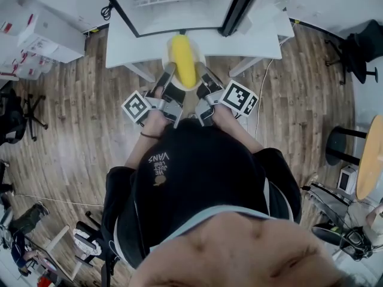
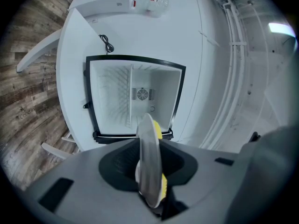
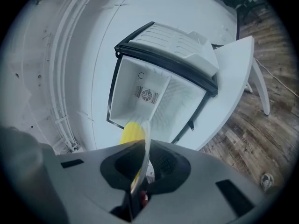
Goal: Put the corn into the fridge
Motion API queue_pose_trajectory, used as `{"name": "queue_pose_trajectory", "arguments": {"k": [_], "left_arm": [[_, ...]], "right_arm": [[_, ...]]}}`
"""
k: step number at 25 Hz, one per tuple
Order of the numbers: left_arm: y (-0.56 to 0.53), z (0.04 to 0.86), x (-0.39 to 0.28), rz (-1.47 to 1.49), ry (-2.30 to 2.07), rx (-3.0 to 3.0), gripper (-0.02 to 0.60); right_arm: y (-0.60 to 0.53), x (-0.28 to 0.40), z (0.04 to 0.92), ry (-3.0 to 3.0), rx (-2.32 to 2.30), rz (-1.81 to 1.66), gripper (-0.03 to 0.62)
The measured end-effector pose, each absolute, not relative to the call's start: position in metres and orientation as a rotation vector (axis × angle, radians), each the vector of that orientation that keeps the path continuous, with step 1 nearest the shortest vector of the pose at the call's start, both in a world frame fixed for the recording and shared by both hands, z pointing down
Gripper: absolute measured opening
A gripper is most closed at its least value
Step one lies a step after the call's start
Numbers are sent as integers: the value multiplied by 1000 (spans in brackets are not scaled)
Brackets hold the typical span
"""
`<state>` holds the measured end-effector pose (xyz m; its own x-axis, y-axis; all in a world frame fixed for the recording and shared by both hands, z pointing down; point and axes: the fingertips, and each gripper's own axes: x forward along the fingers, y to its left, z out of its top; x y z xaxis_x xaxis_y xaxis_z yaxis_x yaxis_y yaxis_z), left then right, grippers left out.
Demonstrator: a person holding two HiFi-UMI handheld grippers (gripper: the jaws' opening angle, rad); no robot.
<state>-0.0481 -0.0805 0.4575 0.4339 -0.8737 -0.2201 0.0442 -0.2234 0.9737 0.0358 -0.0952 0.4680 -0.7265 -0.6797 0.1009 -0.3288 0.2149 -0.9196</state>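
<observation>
I carry one corn cob (image 1: 184, 58) lying on one plate (image 1: 165, 55), just near the front of the one open fridge (image 1: 179, 8) on the far side. My two grippers are both clamped on the plate's rim: the left gripper (image 1: 166, 76) on its left edge, the right gripper (image 1: 202, 76) on its right.

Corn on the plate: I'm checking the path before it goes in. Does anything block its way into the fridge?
Nothing visible does. The fridge stands with its door swung open, its inside looks bare, and the corn on its plate faces the opening.
</observation>
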Motion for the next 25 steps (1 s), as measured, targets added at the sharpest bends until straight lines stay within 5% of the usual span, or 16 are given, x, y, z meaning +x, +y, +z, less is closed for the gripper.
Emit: {"name": "queue_pose_trajectory", "arguments": {"k": [25], "left_arm": [[-183,454,-69,-949,-678,1557,87]], "right_arm": [[-189,15,464,2106,-1039,-1484,29]]}}
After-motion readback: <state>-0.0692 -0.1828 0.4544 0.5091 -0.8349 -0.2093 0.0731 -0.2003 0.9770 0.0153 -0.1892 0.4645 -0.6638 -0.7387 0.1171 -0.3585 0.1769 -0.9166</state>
